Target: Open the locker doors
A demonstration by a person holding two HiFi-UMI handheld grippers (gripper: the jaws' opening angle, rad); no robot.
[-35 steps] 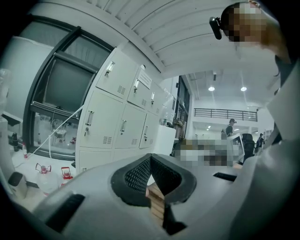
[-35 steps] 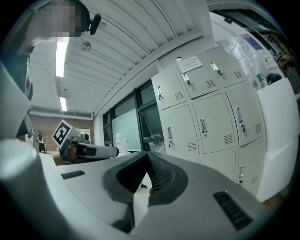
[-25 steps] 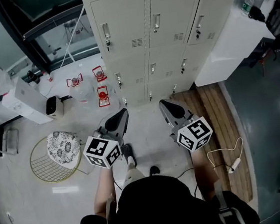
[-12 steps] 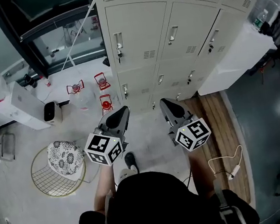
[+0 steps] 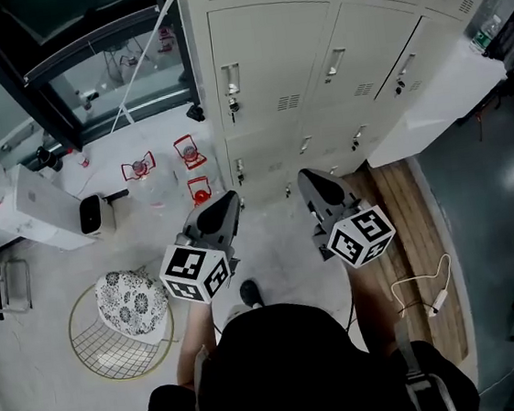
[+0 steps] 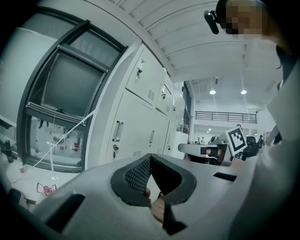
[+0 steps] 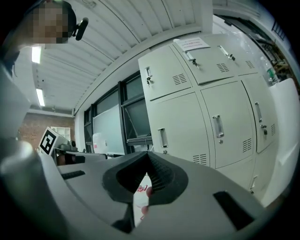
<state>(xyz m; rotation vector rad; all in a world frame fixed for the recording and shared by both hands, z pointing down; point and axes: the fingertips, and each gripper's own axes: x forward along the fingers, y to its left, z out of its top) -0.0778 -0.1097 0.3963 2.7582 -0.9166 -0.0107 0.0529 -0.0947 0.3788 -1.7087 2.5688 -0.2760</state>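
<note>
A bank of cream metal lockers (image 5: pixel 313 46) fills the top of the head view, every door closed. Their vertical handles (image 5: pixel 231 78) sit near each door's left edge. My left gripper (image 5: pixel 225 200) and right gripper (image 5: pixel 307 179) are held side by side and level, pointing at the lockers and short of the doors. Both are shut with nothing between the jaws. The left gripper view shows its closed jaws (image 6: pixel 150 157) below a locker door (image 6: pixel 136 126). In the right gripper view the closed jaws (image 7: pixel 148 153) lie under a door handle (image 7: pixel 162 137).
To the left of me a wire stool with a patterned cushion (image 5: pixel 130 302) stands on the floor. Red lantern-like objects (image 5: pixel 189 150) and a white appliance (image 5: pixel 41 211) sit by the window. A wooden platform (image 5: pixel 406 220), a white cable (image 5: pixel 433 295) and a white cabinet (image 5: pixel 434 97) are on the right.
Both grippers and I have moved toward the lockers, which now stand closer and larger. The jaws stayed shut and the doors stayed closed.
</note>
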